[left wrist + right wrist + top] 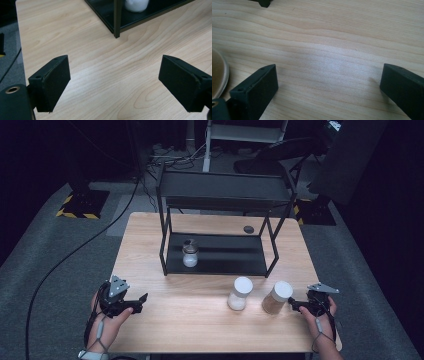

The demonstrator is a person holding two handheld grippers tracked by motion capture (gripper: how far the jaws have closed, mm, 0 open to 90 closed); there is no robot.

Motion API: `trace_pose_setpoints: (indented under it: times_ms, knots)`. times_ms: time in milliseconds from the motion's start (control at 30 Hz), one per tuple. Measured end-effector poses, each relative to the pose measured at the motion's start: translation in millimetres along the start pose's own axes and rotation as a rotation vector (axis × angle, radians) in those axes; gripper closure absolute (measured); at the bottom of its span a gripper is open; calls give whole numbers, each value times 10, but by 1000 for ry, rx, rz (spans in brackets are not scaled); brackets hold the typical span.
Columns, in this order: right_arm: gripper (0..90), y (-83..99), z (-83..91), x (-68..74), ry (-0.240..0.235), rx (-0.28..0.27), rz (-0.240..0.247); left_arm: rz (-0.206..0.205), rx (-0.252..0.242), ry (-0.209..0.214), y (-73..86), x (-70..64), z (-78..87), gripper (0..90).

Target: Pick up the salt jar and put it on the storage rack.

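A pale wood table [150, 235] sits mid-frame on grey carpet [45, 265], lit from above while the edges fall to dark. At upper left, a black base with yellow hazard stripes [80, 204], a cable [75, 251] snaking down from it. Top centre, a chair [245, 135] and tangled leads.

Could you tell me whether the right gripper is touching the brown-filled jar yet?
Apart. In the right gripper view, bare wood separates the open right gripper from the brown-filled jar at the frame's left edge.
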State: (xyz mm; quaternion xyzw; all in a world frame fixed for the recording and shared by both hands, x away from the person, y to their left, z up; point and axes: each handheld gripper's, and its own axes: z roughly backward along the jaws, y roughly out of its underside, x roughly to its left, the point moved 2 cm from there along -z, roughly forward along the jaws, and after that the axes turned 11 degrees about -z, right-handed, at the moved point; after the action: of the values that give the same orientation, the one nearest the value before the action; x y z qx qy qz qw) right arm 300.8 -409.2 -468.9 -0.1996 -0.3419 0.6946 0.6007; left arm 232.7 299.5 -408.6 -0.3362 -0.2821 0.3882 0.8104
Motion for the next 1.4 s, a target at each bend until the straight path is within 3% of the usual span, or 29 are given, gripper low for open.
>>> trace_pose_setpoints:
  times_ms: [233, 633, 1033, 1400]
  knots:
    - [15, 0, 0, 0, 0, 0, 0, 10, 23, 3, 143, -10, -79, 98]
    - [15, 0, 0, 0, 0, 0, 0, 61, 76, 2, 386, 22, -210, 98]
    - [15, 0, 0, 0, 0, 0, 0, 102, 142, 12, 467, 7, -350, 99]
    - [15, 0, 0, 2, 1, 0, 0, 118, 132, -11, 505, -19, -365, 36]
